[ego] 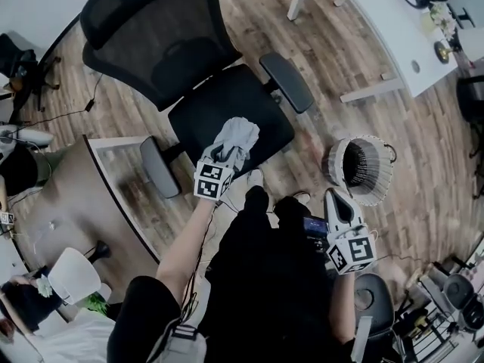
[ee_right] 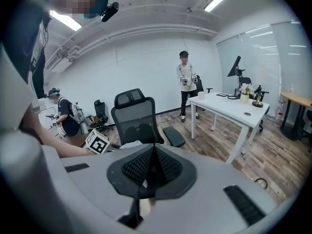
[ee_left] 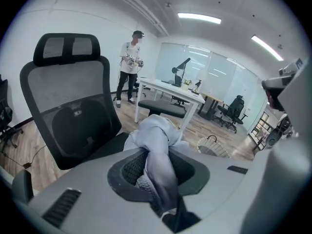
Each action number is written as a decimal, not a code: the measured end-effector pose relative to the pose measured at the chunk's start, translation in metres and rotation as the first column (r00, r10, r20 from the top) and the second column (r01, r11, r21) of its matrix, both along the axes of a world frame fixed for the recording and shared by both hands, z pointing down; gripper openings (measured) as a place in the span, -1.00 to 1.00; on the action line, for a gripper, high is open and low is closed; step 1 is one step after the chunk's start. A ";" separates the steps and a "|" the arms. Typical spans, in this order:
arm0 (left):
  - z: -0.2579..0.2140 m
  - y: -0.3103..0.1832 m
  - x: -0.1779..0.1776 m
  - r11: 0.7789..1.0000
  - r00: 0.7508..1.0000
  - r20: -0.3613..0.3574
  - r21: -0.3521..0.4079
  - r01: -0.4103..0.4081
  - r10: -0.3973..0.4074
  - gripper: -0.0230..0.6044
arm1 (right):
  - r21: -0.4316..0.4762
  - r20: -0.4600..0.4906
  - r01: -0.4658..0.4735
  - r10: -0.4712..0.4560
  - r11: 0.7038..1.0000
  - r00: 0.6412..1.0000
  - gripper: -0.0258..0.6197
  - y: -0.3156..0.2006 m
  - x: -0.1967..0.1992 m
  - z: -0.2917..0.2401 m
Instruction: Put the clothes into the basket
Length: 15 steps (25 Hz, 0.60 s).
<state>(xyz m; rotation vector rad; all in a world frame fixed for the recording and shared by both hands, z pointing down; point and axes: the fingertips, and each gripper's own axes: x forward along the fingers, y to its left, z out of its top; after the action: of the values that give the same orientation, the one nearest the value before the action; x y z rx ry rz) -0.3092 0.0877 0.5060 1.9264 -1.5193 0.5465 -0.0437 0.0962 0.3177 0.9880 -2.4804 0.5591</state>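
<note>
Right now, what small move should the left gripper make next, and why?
Probably swing the left gripper right toward the basket: it is shut on the cloth above the chair, and the basket stands open on the floor to that side.

The left gripper [ego: 224, 159] points forward and down, jaws clamped on a cloth [ego: 240, 134] that bunches beyond its tips. The right gripper [ego: 336, 200] points likewise, jaws pressed together, empty. The left forearm [ego: 184, 242] and right forearm [ego: 344, 310] reach forward.

Bright ceiling strip lights [ee_left: 199, 18]; strong fisheye distortion, dark vignetted corners.
</note>
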 end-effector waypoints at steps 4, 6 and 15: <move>-0.041 0.009 0.019 0.996 0.998 -0.018 0.070 -0.064 0.065 -0.62 | 0.038 0.012 -0.039 0.039 0.999 0.999 -0.87 -0.004 0.016 -0.013; -0.060 0.011 0.030 0.990 0.995 -0.037 0.110 -0.088 0.092 -0.62 | 0.056 0.012 -0.066 0.066 0.996 0.998 -0.87 -0.008 0.026 -0.018; -0.118 0.004 0.079 0.964 0.981 -0.090 0.218 -0.148 0.171 -0.62 | 0.117 0.003 -0.215 0.216 0.970 0.976 -0.87 -0.018 0.087 -0.032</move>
<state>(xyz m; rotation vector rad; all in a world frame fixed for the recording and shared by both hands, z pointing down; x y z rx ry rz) -0.2303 0.0913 0.3878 2.2182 -1.4080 0.3533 0.0435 0.0780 0.2858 1.3138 -2.4363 0.4772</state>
